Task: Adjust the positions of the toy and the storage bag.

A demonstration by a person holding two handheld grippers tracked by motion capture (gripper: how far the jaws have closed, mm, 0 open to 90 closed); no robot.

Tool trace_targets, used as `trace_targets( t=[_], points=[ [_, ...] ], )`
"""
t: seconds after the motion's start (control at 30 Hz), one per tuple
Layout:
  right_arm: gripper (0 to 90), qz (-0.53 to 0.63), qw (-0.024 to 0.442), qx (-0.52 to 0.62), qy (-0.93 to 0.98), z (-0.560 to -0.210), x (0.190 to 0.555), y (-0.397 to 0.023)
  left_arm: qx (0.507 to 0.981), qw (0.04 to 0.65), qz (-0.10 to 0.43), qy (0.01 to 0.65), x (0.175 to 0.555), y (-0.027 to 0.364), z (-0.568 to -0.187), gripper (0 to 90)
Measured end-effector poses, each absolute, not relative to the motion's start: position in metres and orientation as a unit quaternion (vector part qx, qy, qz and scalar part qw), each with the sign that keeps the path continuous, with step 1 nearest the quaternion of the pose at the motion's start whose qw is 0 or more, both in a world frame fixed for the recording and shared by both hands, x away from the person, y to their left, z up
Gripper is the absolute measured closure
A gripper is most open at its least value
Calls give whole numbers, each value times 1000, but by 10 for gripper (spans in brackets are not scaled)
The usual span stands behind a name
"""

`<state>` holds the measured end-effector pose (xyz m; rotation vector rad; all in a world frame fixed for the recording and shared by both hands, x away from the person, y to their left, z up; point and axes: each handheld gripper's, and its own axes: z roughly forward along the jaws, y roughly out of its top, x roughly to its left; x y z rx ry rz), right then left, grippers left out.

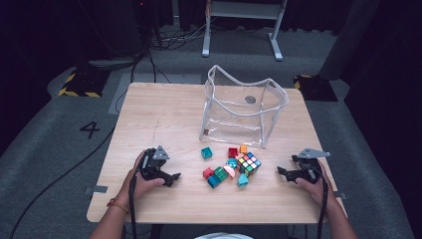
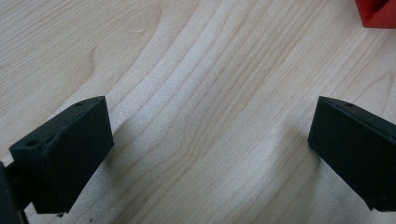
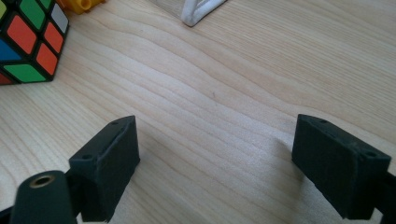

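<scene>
Left gripper (image 2: 205, 154): its two black fingers (image 2: 65, 154) stand wide apart over bare wood grain, nothing between them; a corner of a red block (image 2: 379, 13) shows at the top right of the left gripper view. Right gripper (image 3: 215, 172): its fingers (image 3: 109, 163) are likewise spread wide and hold nothing, with bare table (image 3: 224, 84) between them; the Rubik's cube (image 3: 28, 39) lies ahead at upper left in the right gripper view, an orange block (image 3: 81, 4) just beyond it, and the white-edged corner of the clear bag (image 3: 198, 11) farther on. In the high view, the left gripper (image 1: 171, 178) rests low on the table (image 1: 159, 114) at the near left, the right gripper (image 1: 284, 173) at the near right, each in a hand. Between them lies a cluster of toys: the Rubik's cube (image 1: 248, 164), red blocks (image 1: 233, 152), teal blocks (image 1: 206, 153), a green block (image 1: 221, 173) and the orange block (image 1: 243, 149), most touching or just beside one another. The clear bag (image 1: 244, 107) stands upright and open behind the cluster, near the far right of the table.
</scene>
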<state>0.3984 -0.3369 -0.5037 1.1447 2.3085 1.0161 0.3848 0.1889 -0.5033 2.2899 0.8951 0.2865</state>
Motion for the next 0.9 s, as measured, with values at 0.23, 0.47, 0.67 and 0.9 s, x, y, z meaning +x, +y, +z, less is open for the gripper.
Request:
trace_targets(
  t=[0.23,0.47,0.67,0.9],
  points=[
    [143,360,185,405,820,-504,399,-337,874,327,110,343,385,189,-503,0],
    [137,359,186,406,820,-504,399,-337,873,331,106,343,387,188,-504,0],
    [140,360,183,404,821,-503,400,-337,875,328,113,337,388,187,-503,4],
    [298,358,189,421,812,-495,408,-339,878,331,123,322,400,182,-498,200]
  ],
)
